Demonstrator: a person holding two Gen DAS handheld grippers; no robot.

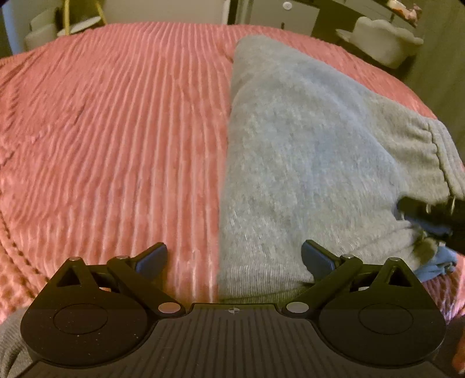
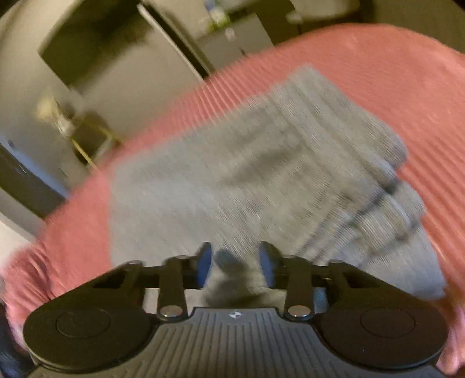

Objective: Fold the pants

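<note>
Grey knit pants [image 1: 305, 162] lie lengthwise on the right half of a pink ribbed bedspread [image 1: 116, 145], with a ribbed band [image 1: 446, 151] at the right. My left gripper [image 1: 234, 257] hovers open over the near end of the pants, its left pad above the bedspread and its right pad above grey cloth, holding nothing. At the right edge of the left wrist view, my right gripper [image 1: 430, 215] bites into the pants. In the blurred right wrist view the right gripper [image 2: 235, 261] is shut on a bunched fold of the pants [image 2: 232, 174].
Beyond the far edge of the bed stand a pale chair [image 1: 383, 40] and a gold-legged table [image 1: 84, 23]. A bit of blue cloth [image 1: 436, 263] shows under the pants at the lower right. Dark furniture [image 2: 87, 52] stands past the bed on the left.
</note>
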